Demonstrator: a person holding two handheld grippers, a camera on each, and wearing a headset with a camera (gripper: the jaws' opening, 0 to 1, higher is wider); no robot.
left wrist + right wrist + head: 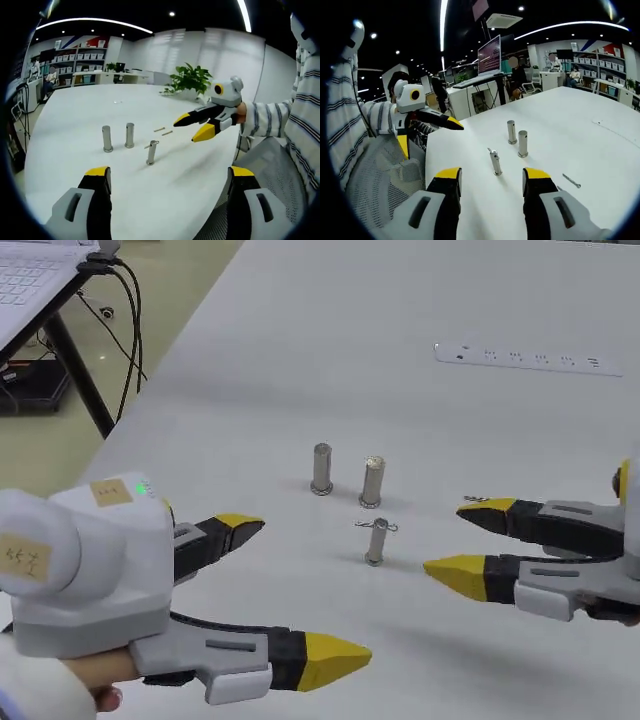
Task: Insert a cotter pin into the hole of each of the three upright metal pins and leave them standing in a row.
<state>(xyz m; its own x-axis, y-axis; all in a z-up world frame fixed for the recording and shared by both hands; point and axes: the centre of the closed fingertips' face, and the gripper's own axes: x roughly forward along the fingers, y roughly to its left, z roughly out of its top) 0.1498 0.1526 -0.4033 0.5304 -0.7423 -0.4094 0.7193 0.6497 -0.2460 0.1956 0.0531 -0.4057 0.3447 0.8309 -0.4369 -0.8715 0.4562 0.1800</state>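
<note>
Head view: cotter-pinned metal pin (376, 540) stands between left gripper (316, 587) and right gripper (442, 537), touching neither; both pairs of jaws spread wide, empty.

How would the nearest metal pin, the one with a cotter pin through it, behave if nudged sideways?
The nearest metal pin stands tall and narrow on a small flared foot, so it would probably tip rather than slide. Once down, its round body might roll, though the cotter pin sticking out on both sides would likely stop it quickly.
</note>
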